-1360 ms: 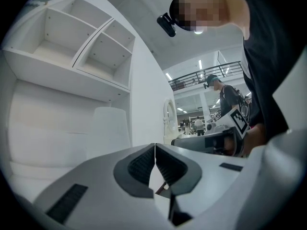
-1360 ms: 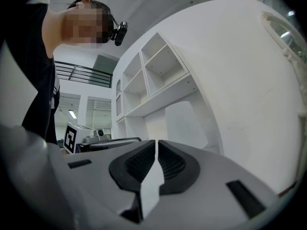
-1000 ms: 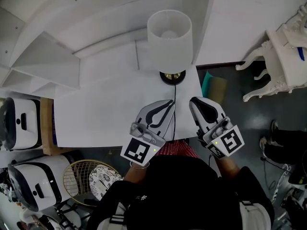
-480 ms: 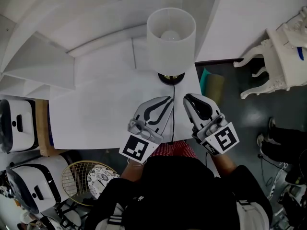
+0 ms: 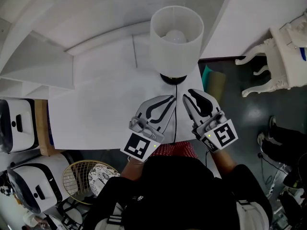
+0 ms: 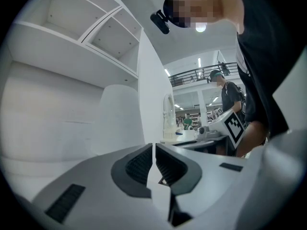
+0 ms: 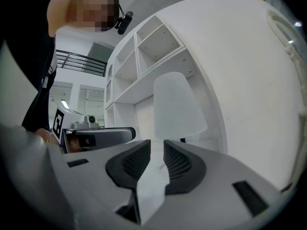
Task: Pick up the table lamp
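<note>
The table lamp has a white drum shade with its bulb showing, and a dark round base at the white table's far right. Its black cord runs toward me between the two grippers. My left gripper is shut and empty, just short of the base on the left. My right gripper lies right of the cord; its jaws have just been opening, with a narrow gap and nothing between them. The shade stands beyond the left gripper. The shade rises ahead of the right gripper.
White shelving lines the wall behind the table. A white carved stool stands on the dark floor at the right, and a teal thing sits by the table's right edge. White machines and a racket lie at the left.
Both grippers have edged closer to the lamp's base. The right gripper's jaws have parted from shut to a narrow gap. The left gripper stays shut.
</note>
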Demonstrator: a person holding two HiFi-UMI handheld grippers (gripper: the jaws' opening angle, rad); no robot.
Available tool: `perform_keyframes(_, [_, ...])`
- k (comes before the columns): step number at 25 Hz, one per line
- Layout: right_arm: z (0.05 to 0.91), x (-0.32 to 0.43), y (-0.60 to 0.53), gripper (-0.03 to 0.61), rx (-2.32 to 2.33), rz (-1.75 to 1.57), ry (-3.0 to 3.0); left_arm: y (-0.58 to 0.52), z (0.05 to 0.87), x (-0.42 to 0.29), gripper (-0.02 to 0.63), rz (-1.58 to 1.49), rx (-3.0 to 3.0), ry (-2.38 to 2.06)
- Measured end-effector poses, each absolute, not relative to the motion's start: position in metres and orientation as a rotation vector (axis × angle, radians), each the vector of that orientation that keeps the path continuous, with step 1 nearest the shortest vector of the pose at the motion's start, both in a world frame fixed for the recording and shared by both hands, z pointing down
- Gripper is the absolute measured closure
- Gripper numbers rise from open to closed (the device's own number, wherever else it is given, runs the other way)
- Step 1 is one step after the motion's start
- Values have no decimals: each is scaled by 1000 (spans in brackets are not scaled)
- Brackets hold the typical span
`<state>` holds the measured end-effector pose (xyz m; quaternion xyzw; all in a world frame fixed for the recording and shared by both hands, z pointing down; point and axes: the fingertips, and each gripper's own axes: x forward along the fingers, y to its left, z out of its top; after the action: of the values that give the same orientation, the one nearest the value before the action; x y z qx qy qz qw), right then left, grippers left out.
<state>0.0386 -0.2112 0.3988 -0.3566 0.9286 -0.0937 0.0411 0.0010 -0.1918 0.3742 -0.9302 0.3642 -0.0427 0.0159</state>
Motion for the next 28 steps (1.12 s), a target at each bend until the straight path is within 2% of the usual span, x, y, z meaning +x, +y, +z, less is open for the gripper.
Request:
perform_keyframes(5, [410, 34, -223, 492, -1115, -300, 2842, -197, 376, -4, 600, -76, -2931, 1172])
perform_keyframes(10, [417, 33, -234, 482, -1161, -311, 2838, -197, 389, -10, 600, -257, -2895, 1077])
perform_keyframes(21, [430, 23, -252, 454, -1220, -306, 2844, -206, 383, -17, 600, -63, -2953, 1208])
perform_keyframes(28, [443, 24, -268, 435, -1319, -300, 2852, -206, 384, -26, 600, -62, -2942, 1245])
